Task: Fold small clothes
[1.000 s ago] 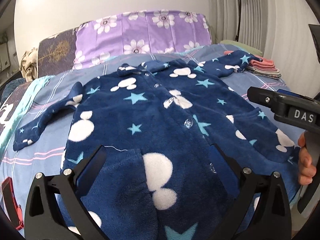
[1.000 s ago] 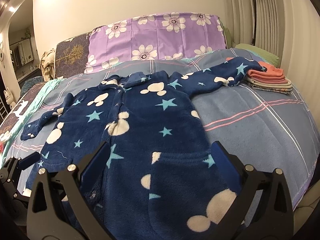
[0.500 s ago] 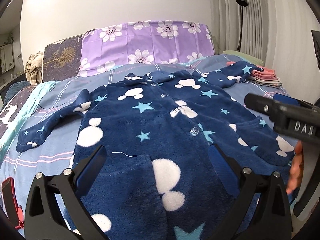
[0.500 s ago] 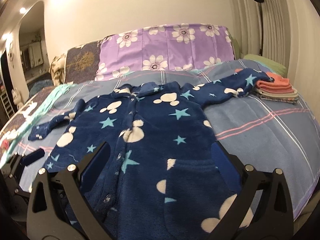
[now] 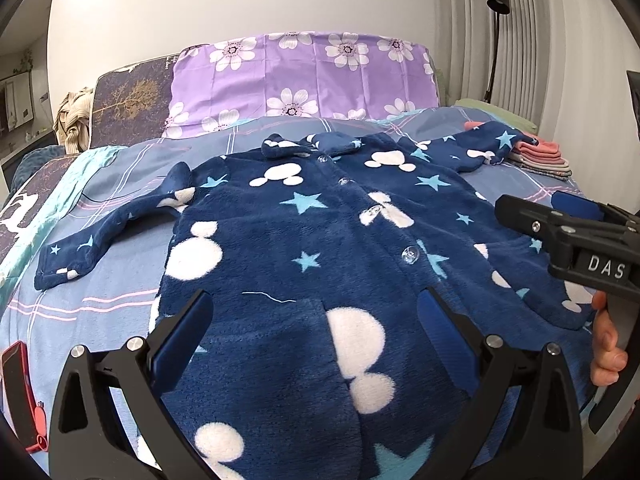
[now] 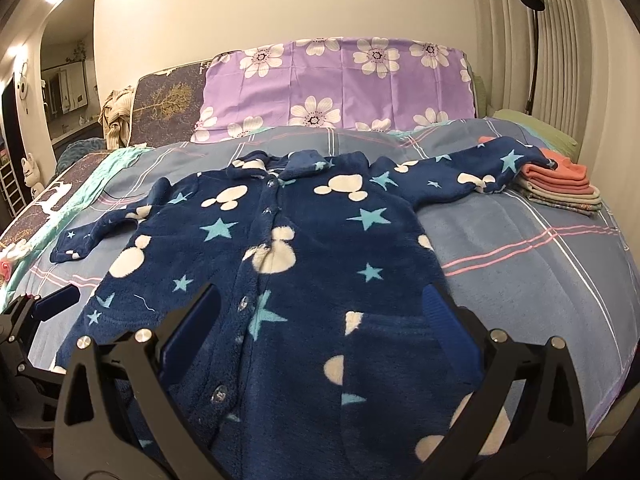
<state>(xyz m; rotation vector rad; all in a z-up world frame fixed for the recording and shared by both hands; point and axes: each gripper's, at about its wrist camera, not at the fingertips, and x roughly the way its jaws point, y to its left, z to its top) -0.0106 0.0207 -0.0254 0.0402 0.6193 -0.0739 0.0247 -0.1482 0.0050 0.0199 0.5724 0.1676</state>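
A navy fleece jacket [image 5: 304, 240] [image 6: 304, 248] with white mouse heads, teal stars and clear buttons lies flat and face up on the bed, both sleeves spread out. My left gripper [image 5: 316, 316] hovers open over its lower left front, nothing between the fingers. My right gripper [image 6: 320, 312] is open above the lower right front and pocket. The right gripper also shows from the side in the left wrist view [image 5: 560, 216], held by a hand [image 5: 606, 340]. The left gripper's blue fingertip [image 6: 56, 304] peeks in at the left of the right wrist view.
A stack of folded clothes [image 5: 540, 158] [image 6: 560, 184], pink on top, sits at the far right under the jacket's sleeve end. A purple flowered pillow [image 5: 304, 76] and a dark cushion [image 6: 168, 104] stand at the head. A red object [image 5: 18, 388] lies at the bed's near left edge.
Both grippers have pulled back and risen a little, so more of the jacket and the pillows shows. The jacket has not moved and both grippers stay open.
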